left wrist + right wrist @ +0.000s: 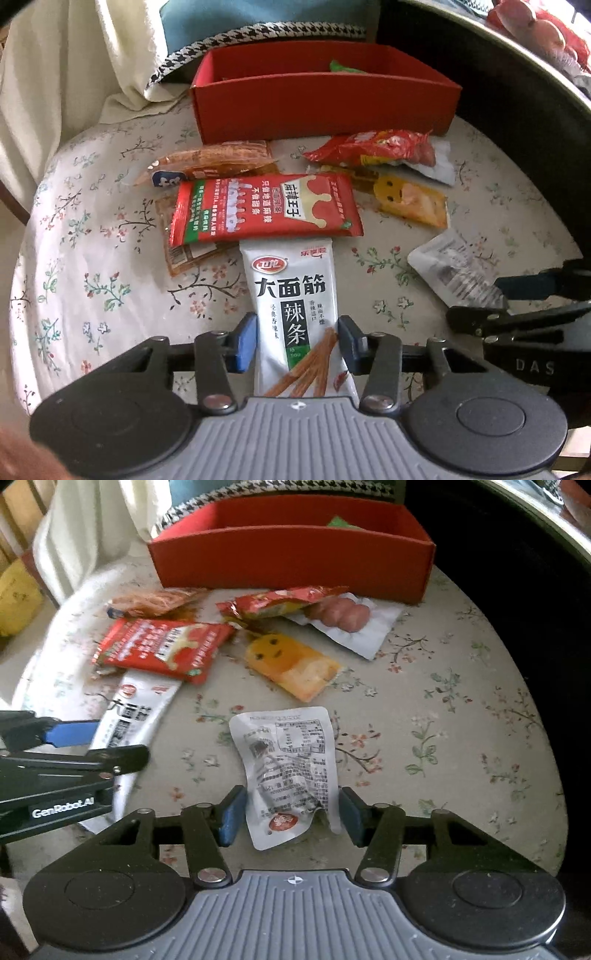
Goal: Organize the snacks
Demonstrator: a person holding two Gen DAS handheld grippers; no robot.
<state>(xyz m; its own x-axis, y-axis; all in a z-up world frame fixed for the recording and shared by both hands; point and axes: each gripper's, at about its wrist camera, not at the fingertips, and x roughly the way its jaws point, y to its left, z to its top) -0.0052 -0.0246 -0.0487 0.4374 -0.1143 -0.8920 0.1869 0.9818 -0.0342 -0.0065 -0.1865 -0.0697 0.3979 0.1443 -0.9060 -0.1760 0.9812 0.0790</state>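
My left gripper (297,341) is open, its blue pads on either side of a white spicy-strip packet (295,314) lying on the floral cloth. My right gripper (288,818) is open around a crumpled silver pouch (288,768) printed with black text. Further off lie a red packet (264,208), an orange smiley packet (410,199), a red sausage packet (373,147) and a clear packet of orange strips (214,162). A red box (325,99) stands at the back with a green packet (341,67) inside.
The round table carries a floral cloth (92,258). A cream cloth (74,55) and a houndstooth cushion (258,33) lie behind the box. A dark curved rim (535,92) bounds the right side. The right gripper shows at the left wrist view's right edge (517,314).
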